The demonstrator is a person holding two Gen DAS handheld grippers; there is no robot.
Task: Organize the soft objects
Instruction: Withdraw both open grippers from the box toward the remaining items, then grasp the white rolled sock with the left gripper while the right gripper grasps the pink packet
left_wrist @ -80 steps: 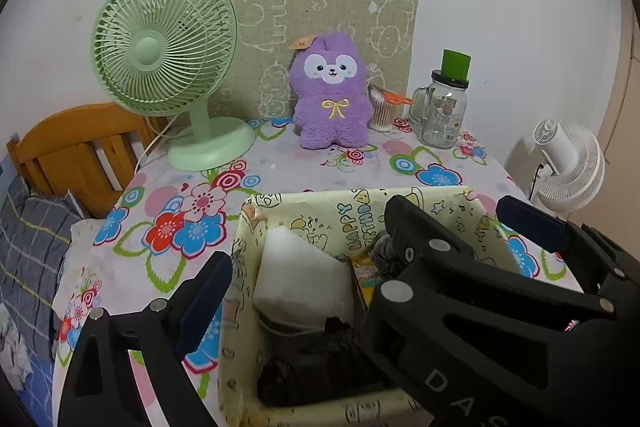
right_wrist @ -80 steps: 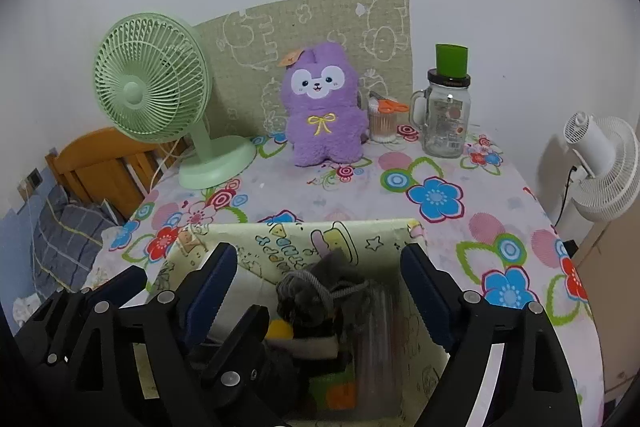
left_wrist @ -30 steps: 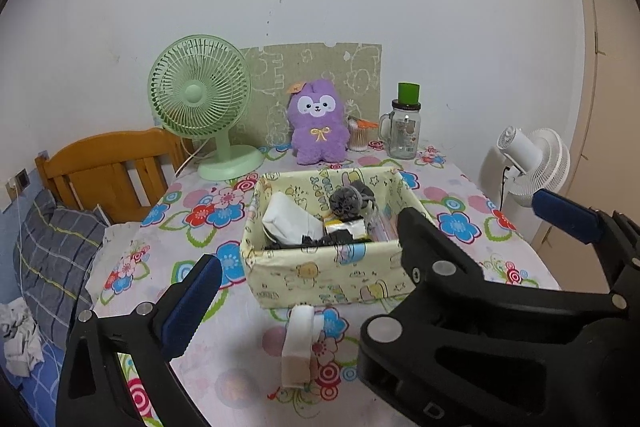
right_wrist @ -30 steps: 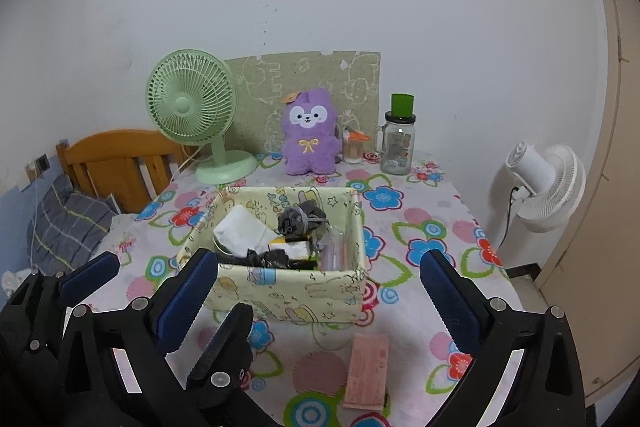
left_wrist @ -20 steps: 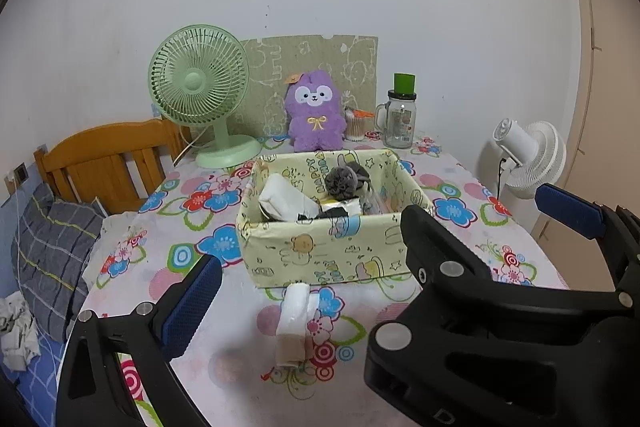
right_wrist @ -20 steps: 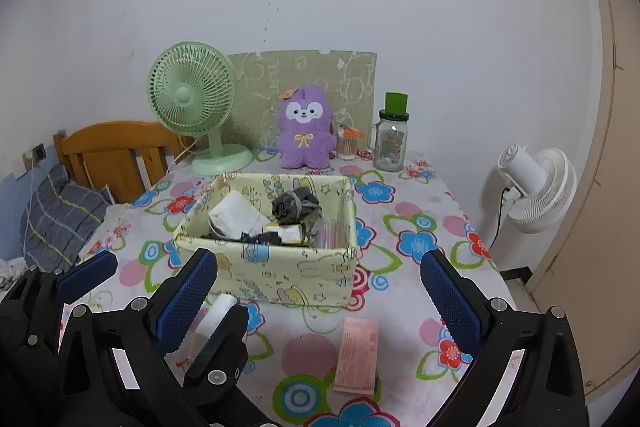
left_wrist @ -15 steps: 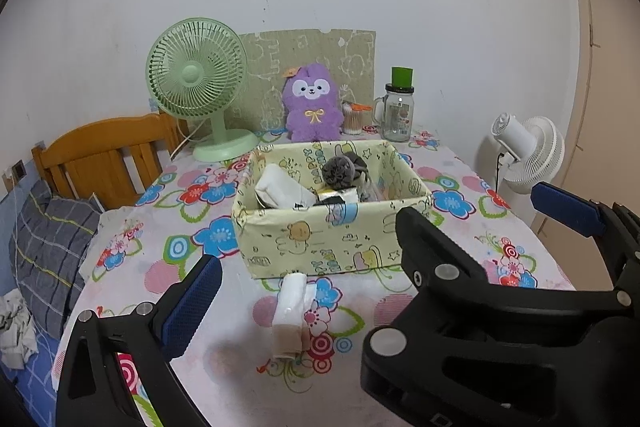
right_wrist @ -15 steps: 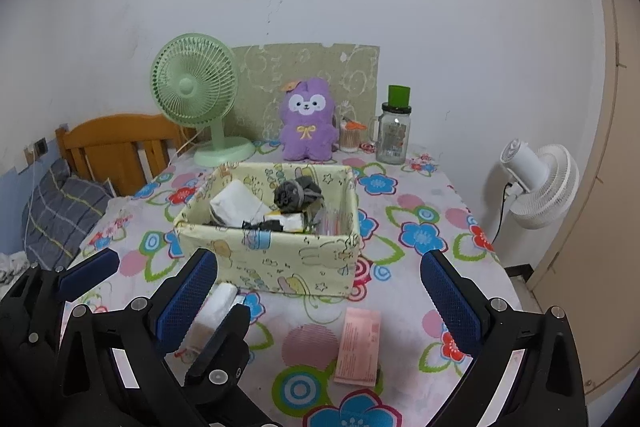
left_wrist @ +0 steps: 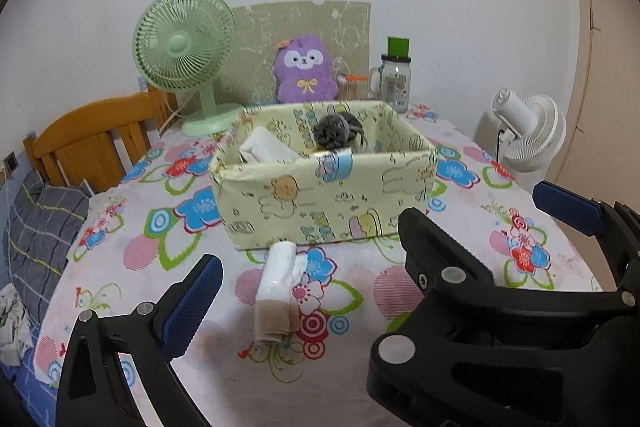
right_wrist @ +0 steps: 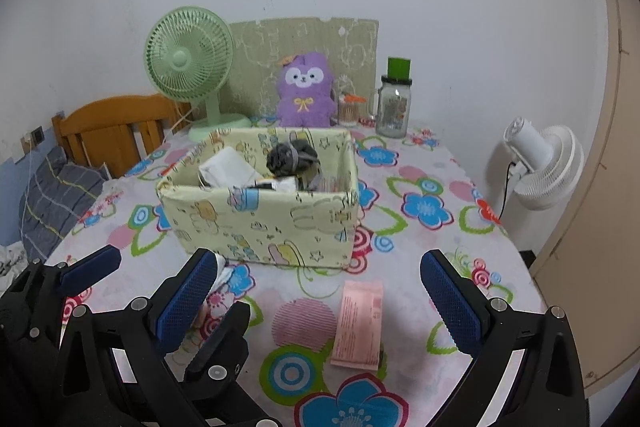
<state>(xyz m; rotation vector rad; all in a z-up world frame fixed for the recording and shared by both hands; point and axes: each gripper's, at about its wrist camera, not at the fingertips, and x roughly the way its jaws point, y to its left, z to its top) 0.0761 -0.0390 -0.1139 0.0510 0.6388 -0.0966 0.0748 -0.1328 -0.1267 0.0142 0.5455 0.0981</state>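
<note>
A pale yellow fabric box (left_wrist: 320,199) (right_wrist: 260,219) stands mid-table with several soft items inside, among them a white bundle (left_wrist: 266,151) and a grey sock ball (right_wrist: 290,155). A rolled white and tan packet (left_wrist: 276,291) lies on the cloth in front of the box. A pink flat packet (right_wrist: 358,323) lies to its right. My left gripper (left_wrist: 384,259) is open and empty, low over the near table edge. My right gripper (right_wrist: 320,301) is open and empty, above the pink packet. The left gripper's blue fingers (right_wrist: 90,269) show at the left of the right wrist view.
A green desk fan (left_wrist: 186,47), a purple plush (left_wrist: 306,69), a glass jar with green lid (left_wrist: 396,79) and a cup of swabs (left_wrist: 350,85) line the wall. A wooden headboard (left_wrist: 88,143) and bedding are left. A white floor fan (left_wrist: 528,131) stands right.
Both grippers have drawn back from above the box toward the near table edge and dropped lower. The box, roll and pink packet came into view and stay still. Both stay open.
</note>
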